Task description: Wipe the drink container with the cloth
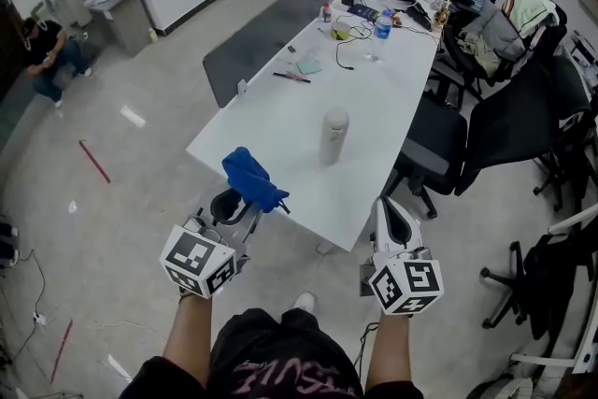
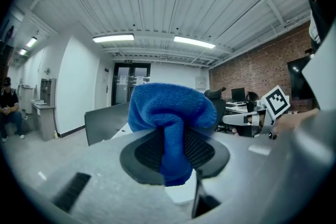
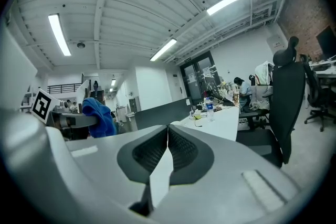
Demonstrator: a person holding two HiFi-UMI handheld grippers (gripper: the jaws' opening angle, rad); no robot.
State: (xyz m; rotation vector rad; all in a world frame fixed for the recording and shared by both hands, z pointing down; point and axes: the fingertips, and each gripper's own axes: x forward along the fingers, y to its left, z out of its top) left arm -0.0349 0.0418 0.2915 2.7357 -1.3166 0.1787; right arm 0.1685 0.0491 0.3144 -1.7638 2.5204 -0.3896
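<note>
A tall white drink container (image 1: 334, 135) stands upright near the front end of the long white table (image 1: 280, 121). My left gripper (image 1: 245, 199) is shut on a bunched blue cloth (image 1: 252, 179), which hangs over the table's near edge to the left of the container; the cloth (image 2: 170, 118) fills the space between the pads in the left gripper view. My right gripper (image 1: 390, 212) is shut with nothing in it, in front of the table's near right corner, short of the container. In the right gripper view the pads (image 3: 168, 149) meet, and the blue cloth (image 3: 100, 115) shows at left.
Black office chairs (image 1: 439, 145) crowd the table's right side. A water bottle (image 1: 381, 25), cables, papers and other small items lie on the far half of the table. One person sits at the far end and another sits at the far left by the wall.
</note>
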